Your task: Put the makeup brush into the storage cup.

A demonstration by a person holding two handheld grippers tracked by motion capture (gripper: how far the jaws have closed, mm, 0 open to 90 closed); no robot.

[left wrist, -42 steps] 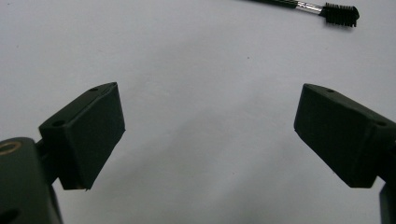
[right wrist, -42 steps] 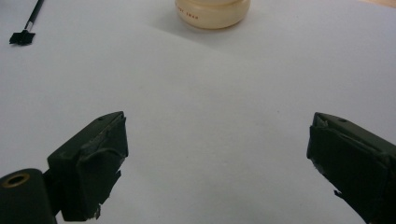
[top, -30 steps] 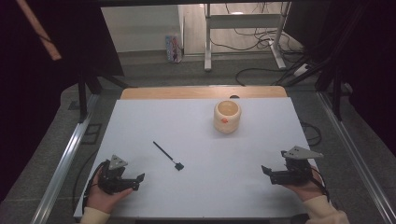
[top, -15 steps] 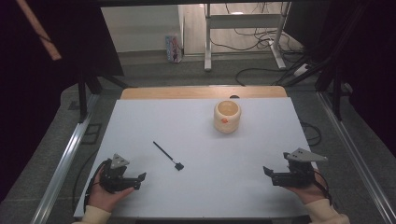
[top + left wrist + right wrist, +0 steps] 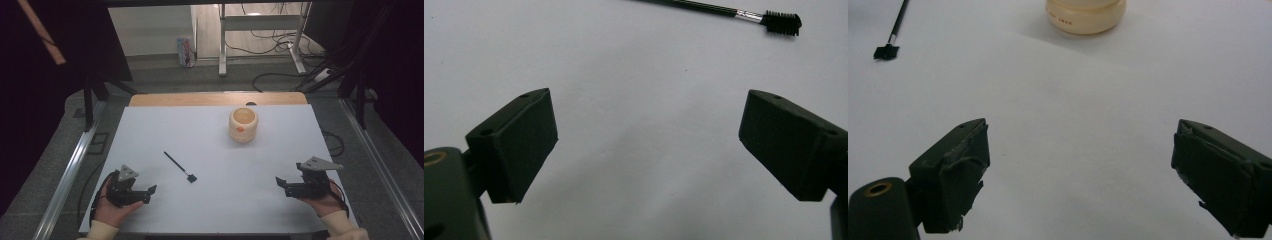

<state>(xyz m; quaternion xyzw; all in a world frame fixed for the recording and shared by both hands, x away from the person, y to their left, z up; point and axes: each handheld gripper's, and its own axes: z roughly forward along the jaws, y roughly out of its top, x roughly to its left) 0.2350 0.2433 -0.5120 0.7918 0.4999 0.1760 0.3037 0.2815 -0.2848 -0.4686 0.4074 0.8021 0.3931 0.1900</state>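
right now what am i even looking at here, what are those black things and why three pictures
A person sits at a white table and holds a hand-operated grasping tool in each hand. The left tool and the right tool each have two black jaws, and both stand wide open and hold nothing.

One picture comes from a fixed camera above the table. The other two come from small cameras riding on each tool, looking out between its own jaws, so the black blocks at the bottom are those jaws up close.

On the table lie a thin black brush, nearer the left tool, and a cream-coloured cup farther back. Neither tool touches them.
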